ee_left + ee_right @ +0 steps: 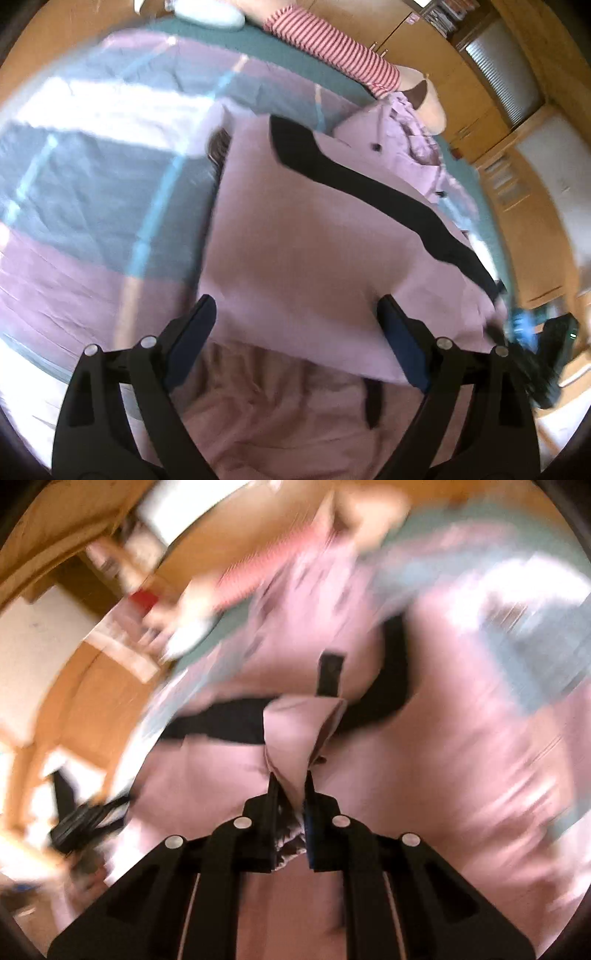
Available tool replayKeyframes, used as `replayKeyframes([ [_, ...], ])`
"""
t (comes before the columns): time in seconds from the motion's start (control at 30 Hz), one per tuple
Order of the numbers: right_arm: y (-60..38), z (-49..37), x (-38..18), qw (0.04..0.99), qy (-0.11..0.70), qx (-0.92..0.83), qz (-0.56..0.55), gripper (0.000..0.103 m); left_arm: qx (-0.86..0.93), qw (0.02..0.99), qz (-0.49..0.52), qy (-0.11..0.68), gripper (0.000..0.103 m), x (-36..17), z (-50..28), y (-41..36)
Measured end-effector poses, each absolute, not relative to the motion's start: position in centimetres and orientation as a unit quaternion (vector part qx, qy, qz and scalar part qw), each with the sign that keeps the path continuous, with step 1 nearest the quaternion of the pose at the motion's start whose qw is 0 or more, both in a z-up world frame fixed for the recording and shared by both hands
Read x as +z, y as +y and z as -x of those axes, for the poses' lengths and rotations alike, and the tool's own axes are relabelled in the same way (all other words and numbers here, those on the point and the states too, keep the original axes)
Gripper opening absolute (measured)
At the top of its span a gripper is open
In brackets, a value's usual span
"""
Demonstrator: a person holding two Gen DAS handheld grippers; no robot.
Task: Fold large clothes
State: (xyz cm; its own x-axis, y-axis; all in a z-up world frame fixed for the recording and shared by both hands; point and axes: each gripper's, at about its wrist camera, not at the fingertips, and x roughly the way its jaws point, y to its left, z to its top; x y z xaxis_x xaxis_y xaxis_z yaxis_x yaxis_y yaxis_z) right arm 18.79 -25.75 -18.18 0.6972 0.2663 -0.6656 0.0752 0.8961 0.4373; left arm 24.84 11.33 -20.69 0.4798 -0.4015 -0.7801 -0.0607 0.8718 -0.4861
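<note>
A large pink garment with a black stripe and dark buttons lies partly folded on a bed. My left gripper hovers just above its near part, jaws wide, nothing between them. In the blurred right wrist view, my right gripper is shut on a pinched fold of the pink garment, which rises in a peak from the fingers. The black stripe runs across behind that fold. The right gripper also shows at the garment's right edge in the left wrist view.
The bed carries a cover of grey, pink and white blocks over a green sheet. A person's striped sleeve and hand reach over the far side. Wooden cabinets and wooden floor surround the bed.
</note>
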Motion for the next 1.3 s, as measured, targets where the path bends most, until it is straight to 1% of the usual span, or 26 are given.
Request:
replayKeyframes([
  [0.07, -26.6, -19.0, -17.2, 0.925, 0.348, -0.045, -0.147, 0.011, -0.108, 0.818, 0.249, 0.506, 0.09, -21.0, -24.8, 11.5],
  [0.1, -27.0, -19.5, -17.5, 0.924, 0.353, -0.06, -0.133, 0.011, -0.116, 0.813, 0.259, 0.508, 0.09, -21.2, -24.8, 11.6],
  [0.17, -27.7, -20.1, -18.8, 0.911, 0.375, -0.064, -0.162, 0.011, -0.143, 0.795, 0.287, 0.514, 0.09, -21.7, -24.9, 11.5],
  [0.2, -28.0, -20.3, -19.5, 0.9, 0.388, -0.065, -0.187, 0.013, -0.159, 0.782, 0.308, 0.517, 0.09, -22.0, -24.9, 11.6],
  [0.23, -28.6, -20.4, -20.0, 0.888, 0.402, -0.07, -0.212, 0.019, -0.173, 0.769, 0.326, 0.522, 0.092, -22.4, -24.9, 11.6],
  [0.27, -29.1, -20.4, -20.3, 0.879, 0.412, -0.082, -0.225, 0.046, -0.182, 0.758, 0.338, 0.527, 0.093, -22.7, -24.9, 11.6],
  [0.3, -29.6, -20.0, -20.4, 0.875, 0.415, -0.093, -0.231, 0.081, -0.188, 0.748, 0.347, 0.533, 0.093, -23.0, -24.9, 11.6],
  [0.33, -29.5, -19.6, -20.1, 0.875, 0.407, -0.11, -0.238, 0.091, -0.189, 0.744, 0.349, 0.537, 0.094, -23.3, -24.9, 11.5],
  [0.37, -29.8, -19.1, -20.1, 0.878, 0.395, -0.117, -0.243, 0.095, -0.186, 0.742, 0.345, 0.543, 0.095, -23.6, -24.9, 11.3],
  [0.4, -29.5, -18.7, -19.9, 0.881, 0.391, -0.107, -0.243, 0.095, -0.184, 0.741, 0.341, 0.549, 0.096, -23.9, -24.8, 11.1],
  [0.57, -27.2, -18.3, -20.3, 0.875, 0.413, 0.032, -0.252, 0.094, -0.194, 0.706, 0.365, 0.575, 0.096, -26.3, -25.2, 10.1],
  [0.63, -26.0, -19.4, -22.0, 0.854, 0.448, 0.047, -0.261, 0.082, -0.178, 0.713, 0.362, 0.573, 0.096, -27.0, -25.7, 10.0],
  [0.67, -26.1, -19.9, -22.6, 0.848, 0.461, 0.035, -0.26, 0.07, -0.172, 0.715, 0.365, 0.571, 0.096, -27.2, -25.9, 10.1],
  [0.7, -26.4, -20.1, -23.3, 0.842, 0.472, 0.013, -0.262, 0.062, -0.166, 0.716, 0.369, 0.568, 0.096, -27.4, -25.9, 10.4],
  [0.77, -28.4, -19.7, -24.1, 0.831, 0.468, -0.023, -0.301, 0.061, -0.138, 0.721, 0.372, 0.568, 0.095, -27.6, -26.1, 11.0],
  [0.87, -31.9, -18.8, -24.0, 0.824, 0.433, -0.05, -0.361, 0.061, -0.121, 0.722, 0.375, 0.568, 0.093, -28.0, -26.1, 11.2],
  [1.0, -33.3, -19.4, -24.7, 0.798, 0.423, 0.021, -0.428, 0.062, -0.119, 0.731, 0.355, 0.571, 0.093, -27.6, -26.2, 10.6],
  [1.07, -32.3, -20.1, -25.6, 0.779, 0.44, 0.058, -0.443, 0.061, -0.116, 0.734, 0.349, 0.57, 0.093, -27.5, -26.1, 10.4],
  [1.1, -31.3, -20.5, -25.9, 0.774, 0.45, 0.069, -0.44, 0.044, -0.115, 0.735, 0.347, 0.571, 0.093, -27.4, -26.1, 10.3],
  [1.13, -30.5, -20.9, -26.3, 0.772, 0.457, 0.077, -0.435, 0.03, -0.115, 0.736, 0.344, 0.571, 0.093, -27.4, -25.8, 10.5],
  [1.17, -30.1, -21.0, -26.5, 0.777, 0.463, 0.063, -0.421, 0.018, -0.114, 0.737, 0.341, 0.572, 0.093, -27.4, -25.8, 10.4],
  [1.2, -29.9, -21.1, -26.3, 0.784, 0.462, 0.055, -0.412, 0.014, -0.11, 0.738, 0.341, 0.572, 0.093, -27.3, -25.8, 10.3],
  [1.3, -29.4, -20.4, -24.1, 0.82, 0.456, -0.006, -0.346, 0.011, -0.102, 0.739, 0.34, 0.572, 0.092, -27.3, -26.1, 10.0],
])
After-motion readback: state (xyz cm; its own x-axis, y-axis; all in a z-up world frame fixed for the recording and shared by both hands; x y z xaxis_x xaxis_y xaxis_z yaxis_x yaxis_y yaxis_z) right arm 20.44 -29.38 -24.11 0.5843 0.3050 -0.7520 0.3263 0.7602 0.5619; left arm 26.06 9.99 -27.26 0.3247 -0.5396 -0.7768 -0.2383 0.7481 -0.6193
